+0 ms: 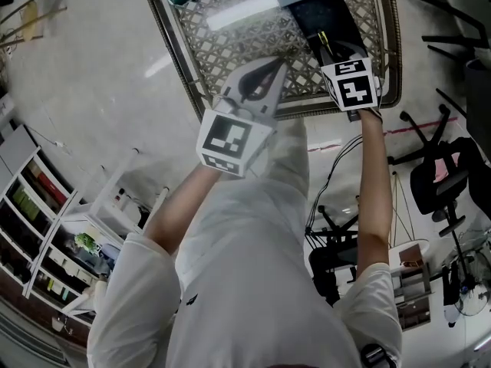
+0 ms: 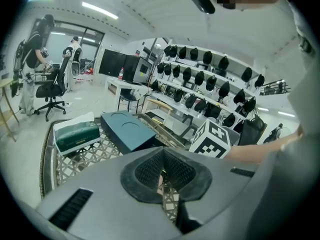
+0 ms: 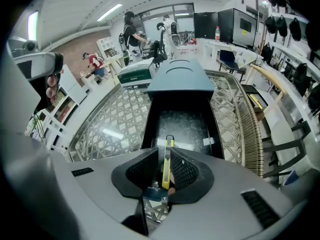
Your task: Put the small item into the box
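Note:
My right gripper (image 3: 164, 156) is shut on a thin yellow utility knife (image 3: 165, 165), which stands upright between the pads. It hovers over the near end of an open black box (image 3: 182, 126) on the lattice-topped table (image 3: 110, 119). The box's teal lid (image 3: 180, 79) lies at its far end. In the head view the knife (image 1: 323, 43) pokes out of the right gripper (image 1: 330, 52) above the box (image 1: 334, 14). My left gripper (image 1: 265, 75) hangs over the table's near edge, left of the box. Its pads (image 2: 150, 171) are shut with nothing gripped.
A green tissue box (image 2: 77, 134) rests on the table's far left beside the lid (image 2: 127, 131). The table has a raised wicker rim (image 1: 180, 60). Office chairs (image 1: 437, 182) stand on the floor to the right and shelves (image 1: 38, 228) to the left. People (image 2: 35, 54) work in the background.

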`<state>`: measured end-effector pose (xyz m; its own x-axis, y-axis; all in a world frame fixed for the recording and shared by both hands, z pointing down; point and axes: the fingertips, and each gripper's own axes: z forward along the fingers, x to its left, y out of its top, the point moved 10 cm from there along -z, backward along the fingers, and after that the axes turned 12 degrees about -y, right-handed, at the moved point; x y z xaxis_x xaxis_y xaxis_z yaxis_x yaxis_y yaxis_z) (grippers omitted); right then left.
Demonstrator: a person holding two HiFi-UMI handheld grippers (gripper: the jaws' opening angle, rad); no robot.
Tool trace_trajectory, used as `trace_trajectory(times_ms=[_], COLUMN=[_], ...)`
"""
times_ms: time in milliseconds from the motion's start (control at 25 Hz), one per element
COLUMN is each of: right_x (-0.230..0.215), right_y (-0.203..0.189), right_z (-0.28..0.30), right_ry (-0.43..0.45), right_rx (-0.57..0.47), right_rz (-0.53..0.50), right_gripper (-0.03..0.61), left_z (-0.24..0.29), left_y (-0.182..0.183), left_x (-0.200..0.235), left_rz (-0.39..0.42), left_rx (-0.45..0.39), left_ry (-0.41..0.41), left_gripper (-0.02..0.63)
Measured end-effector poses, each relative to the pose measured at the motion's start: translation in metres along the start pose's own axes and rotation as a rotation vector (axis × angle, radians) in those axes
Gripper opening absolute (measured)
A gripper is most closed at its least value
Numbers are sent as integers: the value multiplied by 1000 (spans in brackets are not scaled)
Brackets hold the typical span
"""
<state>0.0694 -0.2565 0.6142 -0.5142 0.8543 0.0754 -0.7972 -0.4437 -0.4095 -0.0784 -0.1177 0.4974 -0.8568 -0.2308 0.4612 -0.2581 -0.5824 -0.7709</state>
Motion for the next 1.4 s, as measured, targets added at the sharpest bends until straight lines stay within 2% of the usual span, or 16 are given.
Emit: trace_trajectory(times_ms=[200, 360, 520, 920, 1040, 1200, 1400], right_x=[7, 16, 26, 61, 73, 93, 111], right_y=[0, 2, 1, 6, 9, 13, 22], right_z=[-27, -57, -90, -174, -199, -235, -283], right_ry=[-24, -73, -116, -211, -232, -217, -311], right_rx=[-35, -81, -116, -254, -314, -429, -537], right_rz=[21, 41, 71, 153, 203, 295, 261], right_gripper=[61, 28, 25, 9, 8, 3, 2], left_z=[-14, -32, -49, -93, -108, -129, -155], left_y=[5, 11, 17, 34, 41, 51, 68], left_x=[-10, -17, -27, -51, -57, -65, -70], left_rz=[23, 48, 74, 113, 113, 109, 105], left_rx=[-15, -25, -38, -63, -71, -90, -144], left_ry=[-17, -31, -54, -85, -95, -98, -92], left_gripper=[2, 2, 2, 2, 2, 2, 2])
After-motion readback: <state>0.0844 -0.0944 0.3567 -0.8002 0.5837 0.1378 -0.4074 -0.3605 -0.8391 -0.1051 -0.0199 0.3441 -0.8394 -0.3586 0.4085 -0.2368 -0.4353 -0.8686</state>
